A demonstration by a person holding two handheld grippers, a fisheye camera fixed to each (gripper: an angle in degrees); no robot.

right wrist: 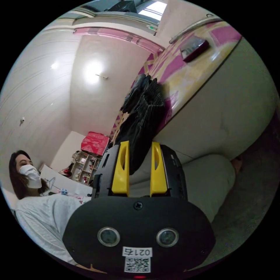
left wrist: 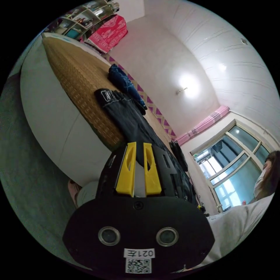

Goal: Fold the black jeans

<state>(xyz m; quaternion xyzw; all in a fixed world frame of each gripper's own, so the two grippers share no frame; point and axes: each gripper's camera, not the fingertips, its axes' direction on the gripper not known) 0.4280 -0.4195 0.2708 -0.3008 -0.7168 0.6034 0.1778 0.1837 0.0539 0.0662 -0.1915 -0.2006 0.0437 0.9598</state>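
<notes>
Left hand-held gripper [left wrist: 139,151]: its yellow jaws stand close together with a narrow slot between them; the jaw tips overlap the dark cloth in the left gripper view, but whether they pinch it I cannot tell.

Right hand-held gripper [right wrist: 140,151]: jaws parted a little wider, with a hanging end of the black jeans [right wrist: 143,116] dropping into the gap between them (the cloth sits nearer the left jaw; a firm pinch by both jaws cannot be made out).

Black jeans, left gripper view [left wrist: 128,116]: stretched out along the woven mat [left wrist: 78,78] on the bed [left wrist: 49,108], one end with a white printed patch lying far from the gripper, the near end running under the jaw tips.

Black jeans, right gripper view: bunched and draped over the bed edge, beside the pink-and-yellow patterned border [right wrist: 180,67].

Blue garment [left wrist: 124,80]: lies on the mat just beyond the jeans, touching or nearly touching them.

Red patterned cloth [left wrist: 109,32]: at the far end of the bed, in front of a shelf unit [left wrist: 84,17].

Flat dark object [right wrist: 194,46]: rests on the patterned border, apart from the jeans.

Person [right wrist: 43,210]: in a light top, close behind the grippers.

Window [left wrist: 230,169]: on the wall past the bed, under a pink curtain strip [left wrist: 204,124].
</notes>
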